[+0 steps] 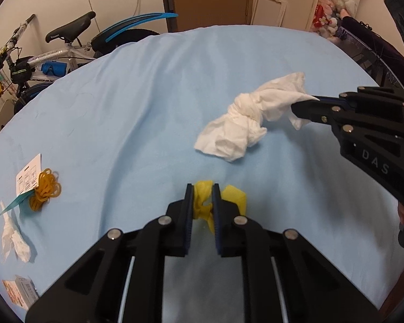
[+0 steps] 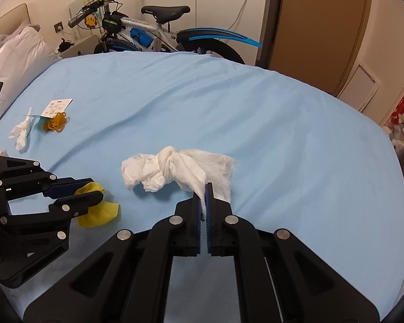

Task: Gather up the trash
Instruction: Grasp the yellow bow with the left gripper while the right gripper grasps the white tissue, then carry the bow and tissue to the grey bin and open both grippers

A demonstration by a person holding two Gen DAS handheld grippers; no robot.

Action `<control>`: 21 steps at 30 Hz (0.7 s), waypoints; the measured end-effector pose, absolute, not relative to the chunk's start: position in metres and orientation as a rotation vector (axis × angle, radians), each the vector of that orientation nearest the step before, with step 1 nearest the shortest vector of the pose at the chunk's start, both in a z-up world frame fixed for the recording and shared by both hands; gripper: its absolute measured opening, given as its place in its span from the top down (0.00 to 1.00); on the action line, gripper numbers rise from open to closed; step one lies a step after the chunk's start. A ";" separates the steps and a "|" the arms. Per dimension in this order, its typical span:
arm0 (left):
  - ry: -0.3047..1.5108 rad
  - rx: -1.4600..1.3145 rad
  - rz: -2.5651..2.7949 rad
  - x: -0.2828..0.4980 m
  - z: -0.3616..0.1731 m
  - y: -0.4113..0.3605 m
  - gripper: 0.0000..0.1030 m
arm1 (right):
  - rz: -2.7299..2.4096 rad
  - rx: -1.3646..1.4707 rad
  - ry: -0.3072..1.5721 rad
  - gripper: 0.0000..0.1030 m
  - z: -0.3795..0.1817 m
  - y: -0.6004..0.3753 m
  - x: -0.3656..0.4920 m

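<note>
My left gripper (image 1: 202,188) is shut on a crumpled yellow wrapper (image 1: 202,202) on the light blue sheet (image 1: 121,102); it also shows in the right wrist view (image 2: 91,188), with the yellow wrapper (image 2: 99,211) between its fingers. My right gripper (image 2: 204,188) is shut on one end of a knotted white tissue (image 2: 172,169), which lies stretched to the left on the sheet. In the left wrist view the right gripper (image 1: 307,105) pinches the tissue (image 1: 245,118) at its right end.
At the far left lie a small twisted tissue (image 1: 13,239), a bundle of yellow rubber bands (image 1: 44,189) on a white tag (image 1: 28,175), and a small box (image 1: 20,294). A bicycle (image 2: 148,29) stands behind the bed; a door (image 2: 317,24) is behind.
</note>
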State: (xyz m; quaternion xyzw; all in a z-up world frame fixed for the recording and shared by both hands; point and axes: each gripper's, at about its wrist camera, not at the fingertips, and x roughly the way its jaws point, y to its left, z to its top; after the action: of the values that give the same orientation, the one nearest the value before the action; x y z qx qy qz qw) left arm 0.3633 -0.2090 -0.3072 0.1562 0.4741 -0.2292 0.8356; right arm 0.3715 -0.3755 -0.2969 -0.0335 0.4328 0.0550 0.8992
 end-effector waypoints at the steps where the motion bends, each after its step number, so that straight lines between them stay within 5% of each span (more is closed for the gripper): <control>1: 1.000 0.324 -0.464 0.362 -0.303 -0.206 0.87 | 0.113 -0.067 0.892 0.98 -0.294 -0.376 0.369; 21: 0.928 0.255 -0.284 0.257 -0.198 -0.175 0.87 | 0.074 -0.026 0.793 0.98 -0.189 -0.380 0.236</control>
State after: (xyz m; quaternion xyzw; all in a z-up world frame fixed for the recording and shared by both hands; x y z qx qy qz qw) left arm 0.2575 -0.1752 -0.1983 0.1223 0.4449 -0.1360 0.8767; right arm 0.2363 -0.3802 -0.1888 -0.0125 0.3860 0.0361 0.9217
